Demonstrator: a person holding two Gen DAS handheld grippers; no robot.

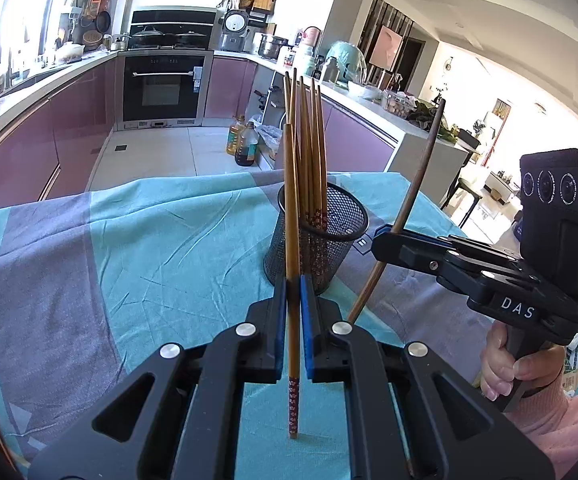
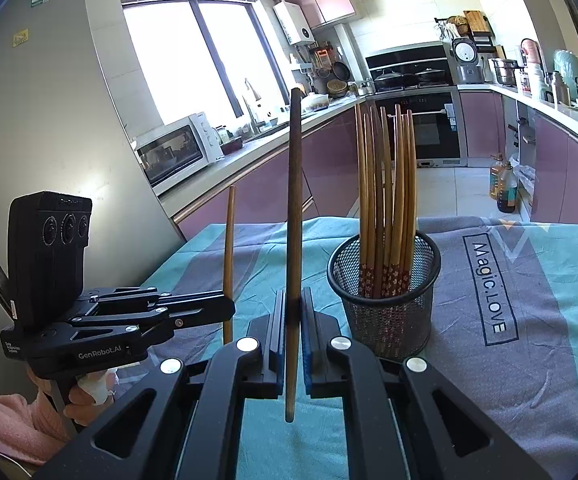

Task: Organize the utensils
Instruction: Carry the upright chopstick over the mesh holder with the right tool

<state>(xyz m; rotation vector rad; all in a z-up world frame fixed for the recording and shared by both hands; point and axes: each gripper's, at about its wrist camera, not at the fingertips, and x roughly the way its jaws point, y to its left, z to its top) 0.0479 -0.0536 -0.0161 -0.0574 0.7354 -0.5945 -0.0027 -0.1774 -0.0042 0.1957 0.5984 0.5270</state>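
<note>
A black mesh cup (image 1: 325,236) (image 2: 385,292) stands on the cloth-covered table and holds several upright bamboo chopsticks (image 1: 309,152) (image 2: 389,184). My left gripper (image 1: 293,284) (image 2: 231,306) is shut on a bamboo chopstick (image 1: 292,216) (image 2: 229,240) with a red flowered end, held upright just in front of the cup. My right gripper (image 2: 297,300) (image 1: 389,234) is shut on a dark wooden chopstick (image 2: 295,208) (image 1: 417,184), also near upright, to the right of the cup in the left wrist view.
A teal and grey tablecloth (image 1: 129,240) (image 2: 529,300) covers the table. Behind lie kitchen counters, an oven (image 1: 161,88) and oil bottles (image 1: 245,140) on the floor. A hand in a pink sleeve (image 1: 529,372) holds the right gripper's handle.
</note>
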